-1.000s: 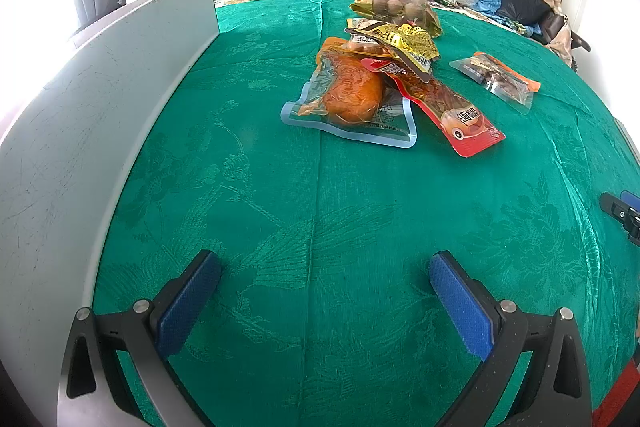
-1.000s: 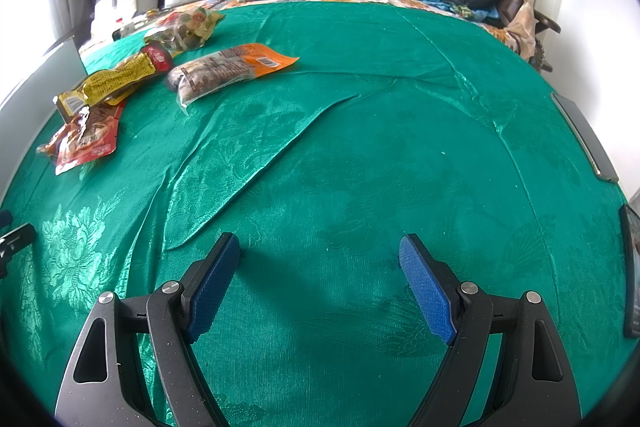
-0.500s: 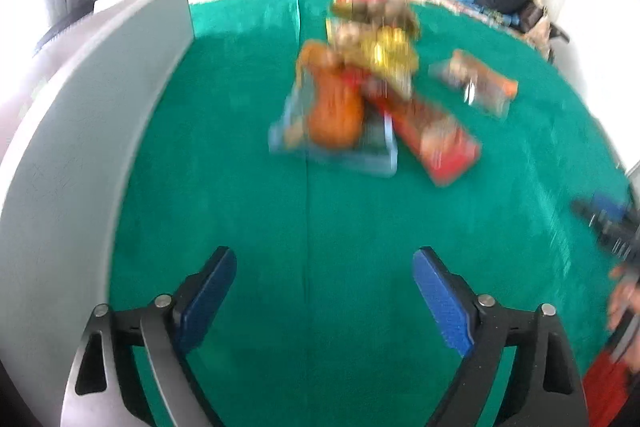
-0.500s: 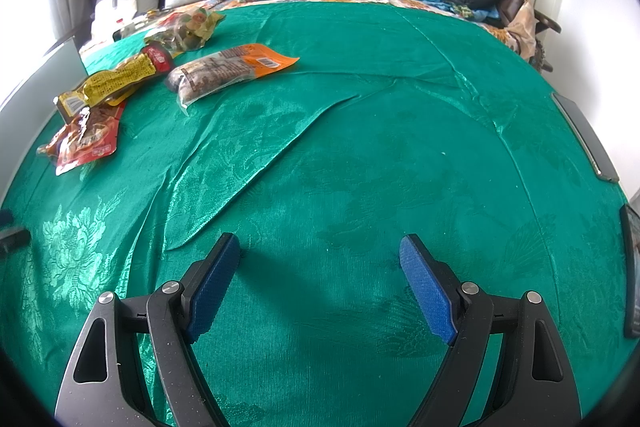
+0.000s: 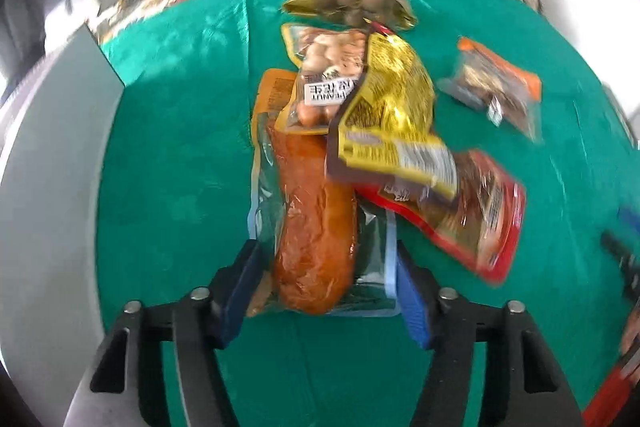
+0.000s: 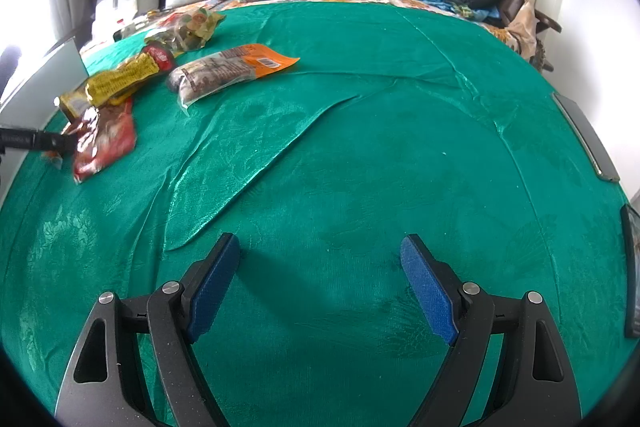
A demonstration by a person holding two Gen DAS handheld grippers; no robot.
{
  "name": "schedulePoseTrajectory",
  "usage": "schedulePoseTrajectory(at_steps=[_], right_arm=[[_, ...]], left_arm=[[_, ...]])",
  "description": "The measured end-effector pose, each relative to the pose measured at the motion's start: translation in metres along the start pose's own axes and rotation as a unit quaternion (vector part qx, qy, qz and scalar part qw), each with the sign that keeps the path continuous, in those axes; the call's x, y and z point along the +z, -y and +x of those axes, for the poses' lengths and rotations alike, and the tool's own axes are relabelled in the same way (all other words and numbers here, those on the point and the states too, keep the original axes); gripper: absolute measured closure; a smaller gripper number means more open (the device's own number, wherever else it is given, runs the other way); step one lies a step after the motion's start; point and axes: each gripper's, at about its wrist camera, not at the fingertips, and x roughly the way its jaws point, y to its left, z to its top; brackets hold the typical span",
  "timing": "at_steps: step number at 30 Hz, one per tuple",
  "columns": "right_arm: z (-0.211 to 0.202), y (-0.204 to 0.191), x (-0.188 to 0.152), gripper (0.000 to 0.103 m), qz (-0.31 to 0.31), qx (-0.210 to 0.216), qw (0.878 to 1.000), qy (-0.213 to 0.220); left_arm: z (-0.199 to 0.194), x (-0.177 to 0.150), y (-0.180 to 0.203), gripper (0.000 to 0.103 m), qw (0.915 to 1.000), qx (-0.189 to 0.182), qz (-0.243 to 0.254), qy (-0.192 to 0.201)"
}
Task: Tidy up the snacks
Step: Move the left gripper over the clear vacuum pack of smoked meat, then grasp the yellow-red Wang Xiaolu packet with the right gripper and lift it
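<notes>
Green floral-damask cloth (image 6: 360,155), yellow packet (image 5: 394,119), blue-padded fingers (image 6: 428,291)

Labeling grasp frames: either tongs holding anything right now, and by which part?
Nothing held yet. The left tongs are open, straddling the near end of the clear sausage pack, pads not clamped. The right tongs are open over bare green cloth.
</notes>
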Motion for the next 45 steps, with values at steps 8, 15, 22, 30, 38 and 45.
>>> schedulePoseTrajectory(at_steps=[8, 15, 22, 30, 38, 45], right_arm=[[0.000, 0.000, 0.000, 0.017, 0.000, 0.000, 1.000, 0.000], [0.001, -0.001, 0.001, 0.017, -0.001, 0.000, 1.000, 0.000], [0.001, -0.001, 0.001, 0.017, -0.001, 0.000, 1.000, -0.001], [0.001, -0.001, 0.001, 0.017, -0.001, 0.000, 1.000, -0.001], [0.006, -0.004, 0.011, 0.014, -0.005, 0.002, 0.999, -0.042], [0.023, -0.059, 0.101, 0.015, 0.087, 0.174, 0.979, -0.064]], left_arm=[[-0.038, -0.088, -0.005, 0.039, 0.9997, 0.012, -0.015, -0.018], [-0.040, -0.091, -0.020, 0.016, 0.9967, -0.016, -0.078, -0.019], [-0.013, -0.073, -0.018, 0.000, 0.9970, 0.016, -0.075, -0.005], [-0.016, -0.089, -0.018, 0.000, 0.9955, 0.020, -0.068, 0.062], [-0.022, -0.096, -0.022, 0.000, 0.9940, 0.019, -0.070, 0.082], [-0.025, -0.100, -0.022, 0.000, 0.9938, 0.019, -0.071, 0.083]])
